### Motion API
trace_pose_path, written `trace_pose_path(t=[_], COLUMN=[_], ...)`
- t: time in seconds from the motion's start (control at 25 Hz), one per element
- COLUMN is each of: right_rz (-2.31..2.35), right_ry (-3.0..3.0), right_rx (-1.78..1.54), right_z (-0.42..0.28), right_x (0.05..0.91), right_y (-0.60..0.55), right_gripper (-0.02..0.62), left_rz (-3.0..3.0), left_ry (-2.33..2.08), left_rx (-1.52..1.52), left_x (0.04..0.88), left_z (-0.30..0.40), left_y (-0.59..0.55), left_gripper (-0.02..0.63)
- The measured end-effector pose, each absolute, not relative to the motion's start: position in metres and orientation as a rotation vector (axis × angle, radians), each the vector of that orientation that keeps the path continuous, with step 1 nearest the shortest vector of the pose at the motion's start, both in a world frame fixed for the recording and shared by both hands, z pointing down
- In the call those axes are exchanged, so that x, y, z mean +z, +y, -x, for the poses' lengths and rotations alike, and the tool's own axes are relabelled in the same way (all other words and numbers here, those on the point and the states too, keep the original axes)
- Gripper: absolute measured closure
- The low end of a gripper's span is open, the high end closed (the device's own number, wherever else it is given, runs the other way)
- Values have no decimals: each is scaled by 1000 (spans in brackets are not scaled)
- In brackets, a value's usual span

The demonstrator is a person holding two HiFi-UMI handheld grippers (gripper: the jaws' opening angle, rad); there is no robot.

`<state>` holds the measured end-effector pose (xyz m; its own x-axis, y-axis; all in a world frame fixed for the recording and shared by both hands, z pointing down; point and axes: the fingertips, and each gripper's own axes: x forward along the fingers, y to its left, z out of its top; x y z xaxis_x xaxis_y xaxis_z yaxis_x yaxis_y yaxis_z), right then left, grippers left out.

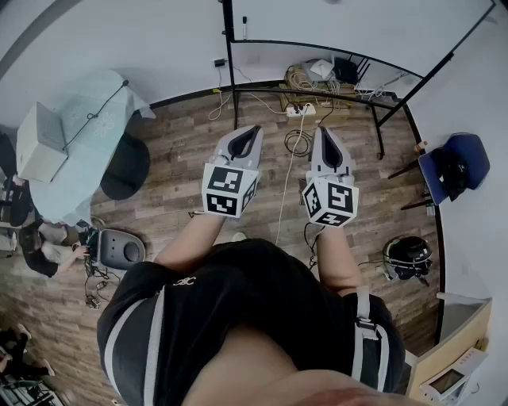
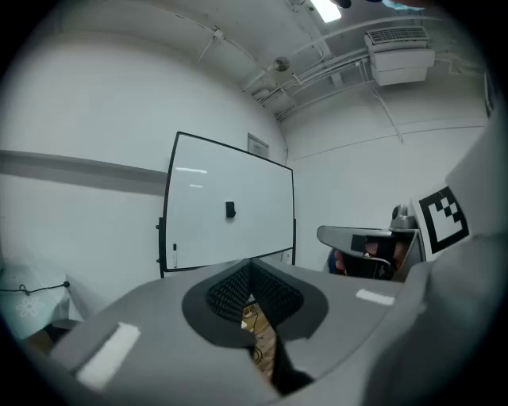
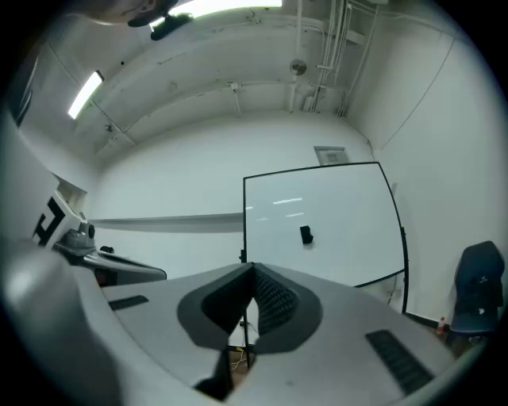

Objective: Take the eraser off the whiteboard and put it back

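A small black eraser (image 2: 230, 209) sticks to the middle of the whiteboard (image 2: 206, 190), which stands on a black frame across the room. The right gripper view also shows the eraser (image 3: 305, 235) on the whiteboard (image 3: 341, 238). My left gripper (image 2: 252, 266) and right gripper (image 3: 254, 270) both point at the board from a distance, side by side. Each has its jaws shut with nothing between them. In the head view the left gripper (image 1: 252, 129) and right gripper (image 1: 321, 129) hover over the wooden floor, short of the whiteboard (image 1: 357, 24). A marker (image 2: 175, 255) hangs at the board's left edge.
Cables and a power strip (image 1: 305, 107) lie on the floor under the board's stand. A blue chair (image 1: 452, 166) is at the right, a cloth-covered table (image 1: 95, 127) with a laptop (image 1: 40, 139) at the left. A person (image 1: 40, 250) sits at the far left.
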<state>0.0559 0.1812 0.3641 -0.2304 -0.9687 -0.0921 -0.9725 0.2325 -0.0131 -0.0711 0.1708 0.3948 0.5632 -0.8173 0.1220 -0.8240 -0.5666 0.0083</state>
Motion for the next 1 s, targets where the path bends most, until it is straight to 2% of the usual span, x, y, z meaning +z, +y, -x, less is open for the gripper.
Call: trace_pose_path(t=[0.48, 1.0], right_rz=[1790, 1872], right_ry=[2377, 2375], right_rx=[40, 100], right_z=[-41, 11], right_x=[355, 369], right_y=[179, 175], right_gripper=[589, 589], left_rz=[-2737, -2763], left_ry=[-1409, -1367], left_rx=[124, 127], left_x=[390, 407], left_z=[82, 138], left_y=[165, 160], left_gripper=[597, 597])
